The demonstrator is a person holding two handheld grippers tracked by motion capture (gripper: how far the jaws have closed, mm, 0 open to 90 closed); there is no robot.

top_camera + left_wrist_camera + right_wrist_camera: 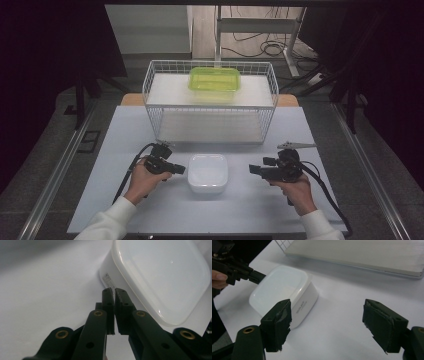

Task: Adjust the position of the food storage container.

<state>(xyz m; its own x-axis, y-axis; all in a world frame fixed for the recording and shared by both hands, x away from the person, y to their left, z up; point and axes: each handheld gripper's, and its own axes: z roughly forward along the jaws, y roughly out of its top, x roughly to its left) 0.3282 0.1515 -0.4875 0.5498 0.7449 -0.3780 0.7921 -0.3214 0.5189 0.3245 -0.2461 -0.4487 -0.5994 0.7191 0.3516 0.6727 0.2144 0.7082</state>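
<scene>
A white lidded container (207, 172) sits on the pale table (250, 210) between the two grippers. My left gripper (181, 170) is at the container's left side, and its tips (114, 291) end just short of the container wall (107, 277). Its jaws stand almost together with a hairline slit and nothing between them. My right gripper (252, 170) hovers to the right of the container with its jaws spread wide (327, 312) over bare table. In the right gripper view the container (282, 287) lies ahead and left, with the left gripper (259, 277) at its far corner.
A white wire basket rack (210, 100) stands at the back of the table, with a lime-green lidded box (214, 80) on its top shelf. A white board (362, 252) lies at its base. Dark floor and cables lie beyond the table.
</scene>
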